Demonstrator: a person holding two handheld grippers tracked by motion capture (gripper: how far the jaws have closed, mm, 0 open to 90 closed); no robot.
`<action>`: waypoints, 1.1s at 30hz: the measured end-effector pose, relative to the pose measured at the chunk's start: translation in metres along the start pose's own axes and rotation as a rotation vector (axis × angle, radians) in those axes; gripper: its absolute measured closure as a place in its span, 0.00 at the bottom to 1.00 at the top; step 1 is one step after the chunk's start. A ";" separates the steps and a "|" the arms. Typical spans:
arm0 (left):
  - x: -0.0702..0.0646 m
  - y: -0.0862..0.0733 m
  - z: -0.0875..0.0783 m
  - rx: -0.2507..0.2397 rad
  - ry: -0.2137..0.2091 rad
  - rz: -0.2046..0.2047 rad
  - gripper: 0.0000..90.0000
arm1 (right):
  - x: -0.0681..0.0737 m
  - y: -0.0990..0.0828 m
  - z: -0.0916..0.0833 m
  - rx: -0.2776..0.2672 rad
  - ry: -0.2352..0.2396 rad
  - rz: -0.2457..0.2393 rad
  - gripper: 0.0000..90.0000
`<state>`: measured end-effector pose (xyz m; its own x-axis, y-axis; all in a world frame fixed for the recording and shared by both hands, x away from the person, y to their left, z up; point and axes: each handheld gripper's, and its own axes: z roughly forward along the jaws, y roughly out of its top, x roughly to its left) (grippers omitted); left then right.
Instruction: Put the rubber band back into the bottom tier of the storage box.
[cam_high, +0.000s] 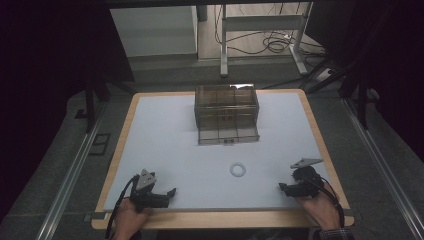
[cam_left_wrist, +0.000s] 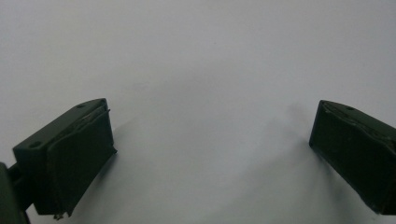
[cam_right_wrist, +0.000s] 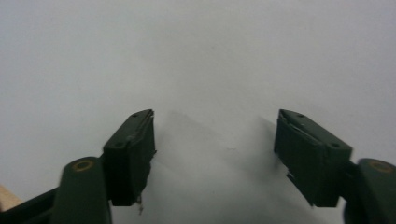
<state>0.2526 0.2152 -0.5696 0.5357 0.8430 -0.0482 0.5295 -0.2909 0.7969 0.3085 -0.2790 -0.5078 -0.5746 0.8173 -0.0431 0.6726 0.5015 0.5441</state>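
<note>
Bottom drawer (cam_high: 228, 135) open, apparently empty

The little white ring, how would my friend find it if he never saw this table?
Start at the brown see-through drawer box at the far middle of the white table. Come toward the person: the white ring lies flat, alone, the only round thing.

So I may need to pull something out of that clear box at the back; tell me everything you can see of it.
The box is a smoky, see-through plastic organiser with drawers, divided inside into compartments. It stands upright on the white table top, at the middle of its far edge. Its bottom drawer is pulled out toward the person. Whether anything lies inside is too dim to tell. Neither gripper touches it.
</note>
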 end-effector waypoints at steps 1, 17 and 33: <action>0.000 0.000 0.000 0.000 0.000 0.000 0.00 | 0.001 0.001 0.000 0.004 0.000 0.003 0.35; 0.000 0.000 0.000 0.000 0.000 0.000 0.00 | 0.006 0.019 0.001 0.012 0.091 0.039 0.44; 0.000 0.000 0.000 0.000 0.000 0.000 0.00 | 0.010 0.036 0.010 0.066 0.149 0.034 0.52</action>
<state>0.2526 0.2151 -0.5696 0.5355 0.8431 -0.0486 0.5296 -0.2905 0.7970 0.3312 -0.2496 -0.4968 -0.6106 0.7854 0.1014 0.7189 0.4959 0.4871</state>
